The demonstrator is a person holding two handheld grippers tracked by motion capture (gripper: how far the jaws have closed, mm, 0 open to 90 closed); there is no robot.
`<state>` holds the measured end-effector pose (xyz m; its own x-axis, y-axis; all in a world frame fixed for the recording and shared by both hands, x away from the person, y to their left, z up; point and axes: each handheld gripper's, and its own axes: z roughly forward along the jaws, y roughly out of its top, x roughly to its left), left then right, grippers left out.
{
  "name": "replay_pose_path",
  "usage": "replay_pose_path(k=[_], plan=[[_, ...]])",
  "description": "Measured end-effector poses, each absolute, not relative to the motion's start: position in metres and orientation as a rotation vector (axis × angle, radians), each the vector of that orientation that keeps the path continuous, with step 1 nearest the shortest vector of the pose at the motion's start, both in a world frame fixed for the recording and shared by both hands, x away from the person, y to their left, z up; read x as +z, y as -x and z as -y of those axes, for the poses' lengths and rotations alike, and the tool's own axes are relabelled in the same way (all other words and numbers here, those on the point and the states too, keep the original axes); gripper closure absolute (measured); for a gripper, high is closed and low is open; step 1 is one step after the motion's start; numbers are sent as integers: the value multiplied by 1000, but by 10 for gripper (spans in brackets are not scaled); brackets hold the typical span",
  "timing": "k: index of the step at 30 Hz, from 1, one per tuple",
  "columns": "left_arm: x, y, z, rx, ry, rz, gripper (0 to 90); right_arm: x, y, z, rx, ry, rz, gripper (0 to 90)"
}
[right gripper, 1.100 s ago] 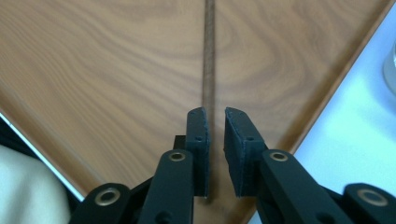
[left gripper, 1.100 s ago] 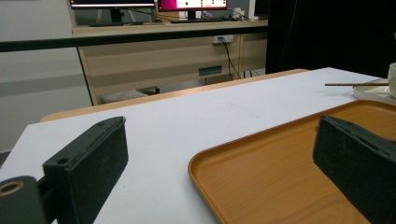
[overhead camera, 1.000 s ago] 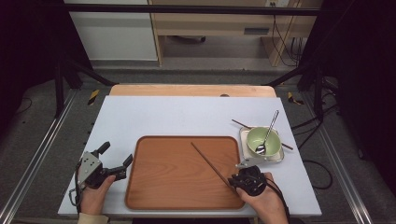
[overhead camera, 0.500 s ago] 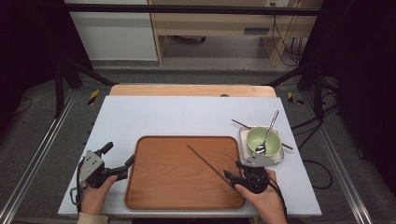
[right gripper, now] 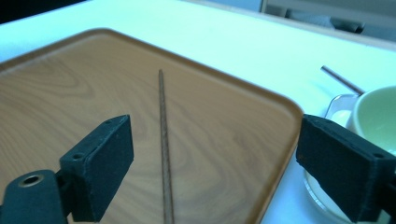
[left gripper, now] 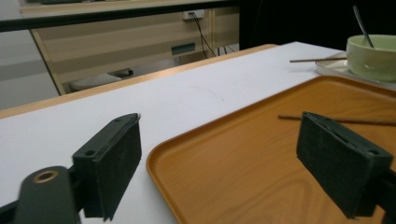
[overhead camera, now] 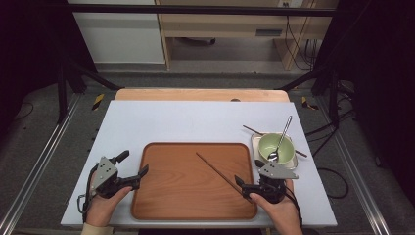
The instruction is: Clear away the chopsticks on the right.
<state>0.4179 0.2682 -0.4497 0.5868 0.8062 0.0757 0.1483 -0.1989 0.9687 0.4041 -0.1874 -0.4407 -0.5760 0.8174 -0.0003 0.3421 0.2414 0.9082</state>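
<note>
Chopstick (overhead camera: 219, 171): lies flat on tray (overhead camera: 161, 196), loose between spread jaws of right gripper (overhead camera: 250, 187), near end at its tips; released, apparently to stay there.
Right gripper: jaws just opened, pads (right gripper: 100, 163) off stick; a second ago pinching it.
Second chopstick (overhead camera: 252, 129): beyond, under bowl (overhead camera: 275, 146) with spoon (overhead camera: 280, 142).
Left gripper (overhead camera: 132, 169): spread, empty, straddling tray's left rim; jaws just narrowed slightly.
Bench (overhead camera: 195, 122).

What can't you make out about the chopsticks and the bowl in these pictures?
- Chopstick on tray: near end cut off by the bottom edge, right gripper view.
- Second chopstick: middle hidden behind the green bowl, high view.
- Bowl's contents: rim hides them, left gripper view.
</note>
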Motion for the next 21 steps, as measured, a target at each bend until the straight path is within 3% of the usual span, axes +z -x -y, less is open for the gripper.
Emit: replay_pose_path(k=[6,21], plan=[[-447,-417,-259,696,-1758,-780,269,-434,-401,198,1376,-1034,-1963,103],[-432,-421,-225,590,-1880,-687,668,-430,-398,210,1371,-1088,-1859,103]])
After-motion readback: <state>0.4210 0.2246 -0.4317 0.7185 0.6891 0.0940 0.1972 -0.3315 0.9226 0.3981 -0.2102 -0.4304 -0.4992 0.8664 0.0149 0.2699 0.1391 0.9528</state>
